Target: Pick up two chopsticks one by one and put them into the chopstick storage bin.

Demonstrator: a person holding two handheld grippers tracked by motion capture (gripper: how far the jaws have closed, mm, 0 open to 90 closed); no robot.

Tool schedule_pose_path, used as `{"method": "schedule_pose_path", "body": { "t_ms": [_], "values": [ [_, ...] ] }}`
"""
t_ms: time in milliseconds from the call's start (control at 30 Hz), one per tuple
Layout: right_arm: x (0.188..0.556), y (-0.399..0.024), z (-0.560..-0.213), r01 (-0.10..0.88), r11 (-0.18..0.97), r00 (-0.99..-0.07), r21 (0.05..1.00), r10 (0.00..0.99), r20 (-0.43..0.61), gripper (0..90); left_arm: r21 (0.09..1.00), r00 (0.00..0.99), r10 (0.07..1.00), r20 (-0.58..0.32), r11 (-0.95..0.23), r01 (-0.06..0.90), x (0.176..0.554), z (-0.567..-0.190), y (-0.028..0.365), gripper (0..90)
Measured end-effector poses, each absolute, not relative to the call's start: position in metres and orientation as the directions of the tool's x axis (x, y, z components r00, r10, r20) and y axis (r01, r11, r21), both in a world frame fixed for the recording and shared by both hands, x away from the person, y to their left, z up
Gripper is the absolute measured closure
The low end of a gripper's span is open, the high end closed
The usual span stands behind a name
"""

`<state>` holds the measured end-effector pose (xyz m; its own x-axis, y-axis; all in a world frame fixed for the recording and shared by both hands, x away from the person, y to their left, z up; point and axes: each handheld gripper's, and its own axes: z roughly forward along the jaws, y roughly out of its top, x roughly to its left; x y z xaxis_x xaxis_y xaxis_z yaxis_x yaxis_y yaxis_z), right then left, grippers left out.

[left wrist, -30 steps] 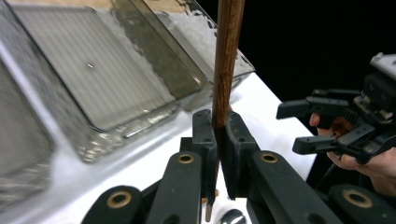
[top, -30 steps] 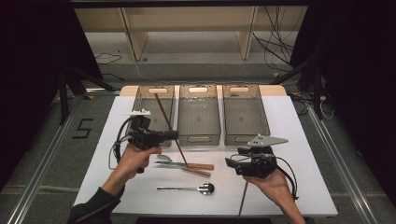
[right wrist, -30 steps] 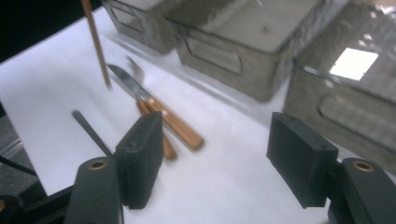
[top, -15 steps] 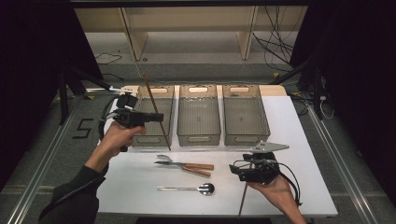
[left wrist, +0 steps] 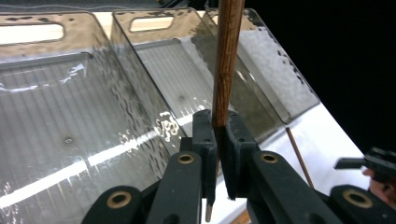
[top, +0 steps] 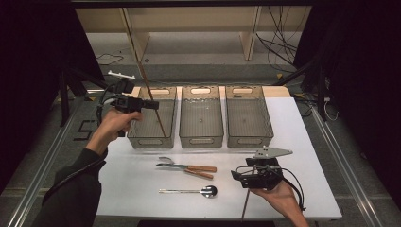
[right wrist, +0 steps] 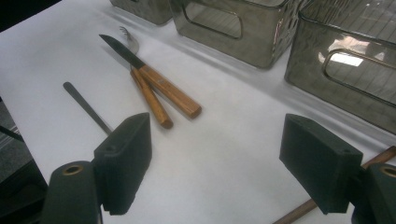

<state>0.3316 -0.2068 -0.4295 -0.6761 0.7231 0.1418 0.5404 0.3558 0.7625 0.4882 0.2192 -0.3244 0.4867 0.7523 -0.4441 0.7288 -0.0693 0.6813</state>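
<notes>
- Since the earlier frame the left gripper (top: 153, 104) has been carried up and away from the table centre to above the left bin (top: 152, 118), taking its chopstick (top: 152, 99) along.
- Left jaws are clamped on that chopstick (left wrist: 225, 70) — held near one end, hanging steeply over the bin.
- The right gripper (top: 240, 176) has just been opening; nothing is between its jaws, and the second chopstick (right wrist: 322, 198) lies beside it.
- Judged light, stiff and slim — liable to pivot; a mid-shaft grip is advised.

The stick (left wrist: 227, 56) is brown wood with a rough grain. The three bins (top: 201, 116) are shiny see-through plastic. The knife (right wrist: 154, 79) has a smooth wooden handle and a metal blade.
</notes>
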Motion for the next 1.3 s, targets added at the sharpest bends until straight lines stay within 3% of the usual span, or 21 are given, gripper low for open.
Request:
{"method": "schedule_pose_path", "body": {
  "t_ms": [500, 1300],
  "values": [
    [0.33, -0.208, -0.433, 0.54, 0.357, -0.68, 0.762, 0.719, 0.145, 25.6, 0.64, 0.404, 0.79, -0.46, -0.02, 0.768, 0.522, -0.344, 0.22, 84.8],
    [0.328, -0.208, -0.433, 0.53, 0.359, -0.684, 0.769, 0.716, 0.137, 24.6, 0.597, 0.33, 0.816, -0.475, 0.023, 0.802, 0.53, -0.378, 0.228, 84.7]
  ]
}}
